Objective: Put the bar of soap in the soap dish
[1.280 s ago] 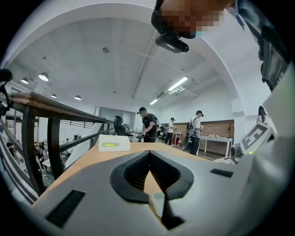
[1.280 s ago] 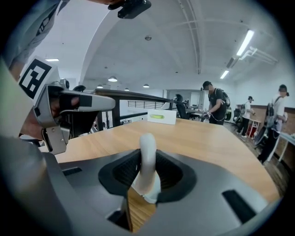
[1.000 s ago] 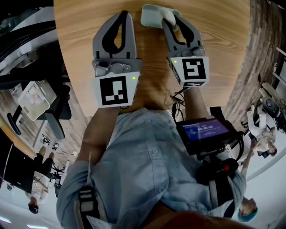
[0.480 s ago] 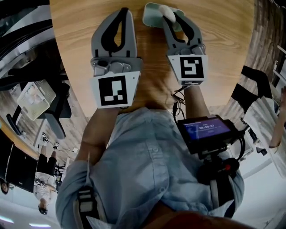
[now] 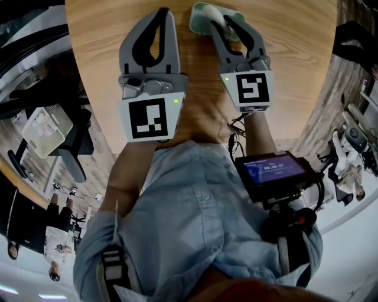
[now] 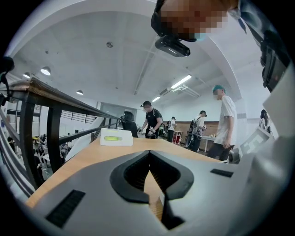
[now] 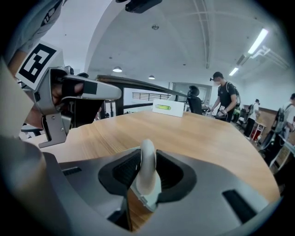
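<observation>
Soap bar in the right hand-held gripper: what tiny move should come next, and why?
Probably open the right hand-held gripper to let go. Its jaws pinch the soap bar on edge, and the head view shows the bar right over the pale green soap dish, so it should drop in.

Wooden table (image 5: 283, 59): soap dish (image 5: 199, 14), white box (image 7: 168, 108)

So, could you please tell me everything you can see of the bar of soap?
The bar of soap is white, smooth and rounded, an oval slab by its look. It stands on edge, clamped between the right gripper's fingers. Its lower end sits over the pale green soap dish on the wooden table; whether it rests in the dish I cannot tell.
</observation>
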Motion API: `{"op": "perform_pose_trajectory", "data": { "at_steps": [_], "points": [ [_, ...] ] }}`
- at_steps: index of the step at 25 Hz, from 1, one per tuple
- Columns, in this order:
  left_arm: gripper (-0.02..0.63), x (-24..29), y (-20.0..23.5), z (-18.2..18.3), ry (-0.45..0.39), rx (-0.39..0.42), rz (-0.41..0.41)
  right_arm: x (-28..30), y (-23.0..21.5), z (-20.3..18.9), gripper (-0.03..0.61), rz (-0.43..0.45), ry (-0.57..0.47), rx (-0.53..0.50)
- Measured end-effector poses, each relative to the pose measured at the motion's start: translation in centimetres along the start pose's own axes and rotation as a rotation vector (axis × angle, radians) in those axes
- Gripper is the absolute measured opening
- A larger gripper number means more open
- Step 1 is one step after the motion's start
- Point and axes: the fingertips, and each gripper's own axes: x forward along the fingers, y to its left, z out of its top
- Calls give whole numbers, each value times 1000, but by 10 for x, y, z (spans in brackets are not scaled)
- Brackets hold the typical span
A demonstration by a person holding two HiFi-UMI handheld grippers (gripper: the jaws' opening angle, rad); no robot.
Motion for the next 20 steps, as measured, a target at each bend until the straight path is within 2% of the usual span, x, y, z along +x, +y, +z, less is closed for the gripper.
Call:
{"op": "perform_pose_trajectory", "data": {
  "at_steps": [12, 17, 20],
  "points": [
    [9, 0, -2, 0, -6, 0, 4, -2, 12, 1, 120, 52, 1, 7],
    [9, 0, -4, 0, -5, 1, -1, -2, 14, 8, 120, 53, -56, 22],
    [9, 0, -5, -1, -3, 0, -2, -5, 14, 7, 120, 54, -49, 19]
  ]
}}
